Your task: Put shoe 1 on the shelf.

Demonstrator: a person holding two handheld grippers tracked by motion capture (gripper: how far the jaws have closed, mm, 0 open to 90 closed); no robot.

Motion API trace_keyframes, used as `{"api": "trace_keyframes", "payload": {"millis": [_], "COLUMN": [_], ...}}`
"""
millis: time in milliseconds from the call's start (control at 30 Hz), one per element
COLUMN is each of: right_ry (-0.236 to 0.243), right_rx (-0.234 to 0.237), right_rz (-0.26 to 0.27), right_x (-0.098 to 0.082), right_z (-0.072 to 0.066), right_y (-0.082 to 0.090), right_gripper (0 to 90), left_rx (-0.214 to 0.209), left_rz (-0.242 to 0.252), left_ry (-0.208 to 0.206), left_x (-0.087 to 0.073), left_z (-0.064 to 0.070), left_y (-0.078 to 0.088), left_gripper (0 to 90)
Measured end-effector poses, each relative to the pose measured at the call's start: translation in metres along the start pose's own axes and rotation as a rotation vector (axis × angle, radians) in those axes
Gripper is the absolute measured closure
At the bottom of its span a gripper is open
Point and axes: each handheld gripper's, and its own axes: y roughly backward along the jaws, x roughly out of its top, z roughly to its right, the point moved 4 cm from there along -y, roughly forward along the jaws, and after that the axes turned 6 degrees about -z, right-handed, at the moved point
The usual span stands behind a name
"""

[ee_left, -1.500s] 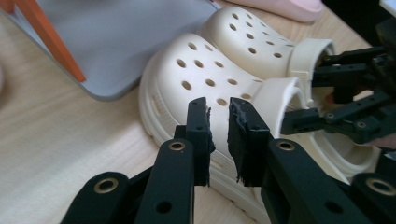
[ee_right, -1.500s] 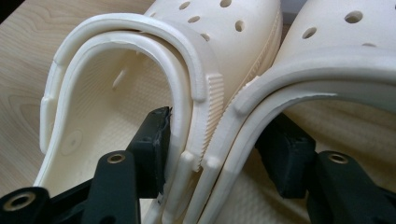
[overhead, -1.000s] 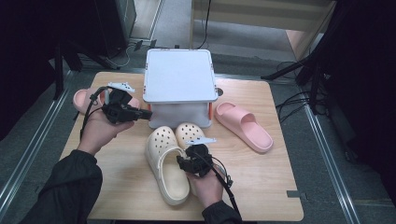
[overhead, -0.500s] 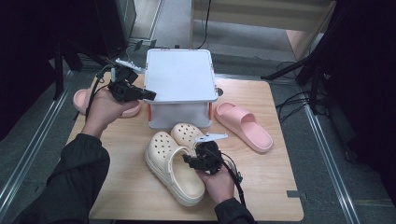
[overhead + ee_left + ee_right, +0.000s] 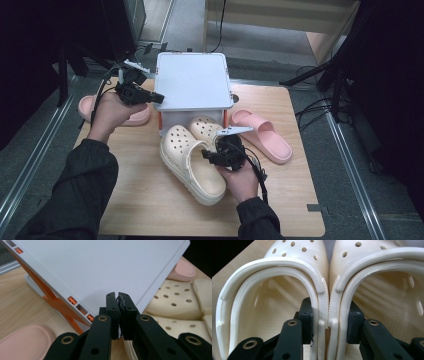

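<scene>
- Right gripper (image 5: 212, 156): jaws clamp the 2 cream clogs (image 5: 325, 302) together by their touching inner walls, 1 pad inside each shoe, as the right gripper view shows.
- The clog pair (image 5: 197, 155) sits mid-desk, toes toward the white storage box (image 5: 192, 82), the nearer clog's toe close against the box front.
- Left gripper (image 5: 159, 98): jaws pressed closed with nothing between them, held over the left edge of the box lid (image 5: 100, 267); the left gripper view looks down across that lid.
- Progress, as I judge it: both clogs are secured in 1 grasp, so the pickup is done. The box is lidded, so if the shoes belong inside, opening it and loading them remain.
- Surroundings: 1 pink slide (image 5: 262, 135) lies by the right edge of the desk, just right of the clogs; another pink slide (image 5: 132, 114) lies by the left edge, under the left hand (image 5: 107, 112).
- Obstruction: the closed lid blocks any drop-in; the right-hand slide crowds the clogs' right side.
</scene>
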Motion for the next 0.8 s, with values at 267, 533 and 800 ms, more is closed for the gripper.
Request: {"api": "trace_keyframes", "payload": {"millis": [267, 533, 800], "right_ry": [0.001, -0.022, -0.055], "right_rx": [-0.037, -0.07, -0.101], "right_rz": [-0.01, 0.0, 0.019], "right_x": [0.027, 0.05, 0.066], "right_z": [0.017, 0.03, 0.038], "right_y": [-0.026, -0.051, -0.07], "right_gripper": [66.3, 66.3, 66.2], "left_rx": [0.004, 0.011, 0.015], "left_rz": [0.0, -0.002, -0.002], "left_ry": [0.007, 0.005, -0.011], "left_x": [-0.001, -0.001, -0.001], "left_z": [0.0, 0.002, 0.004], "left_y": [0.0, 0.0, 0.0], "left_gripper": [88.1, 88.9, 88.9]}}
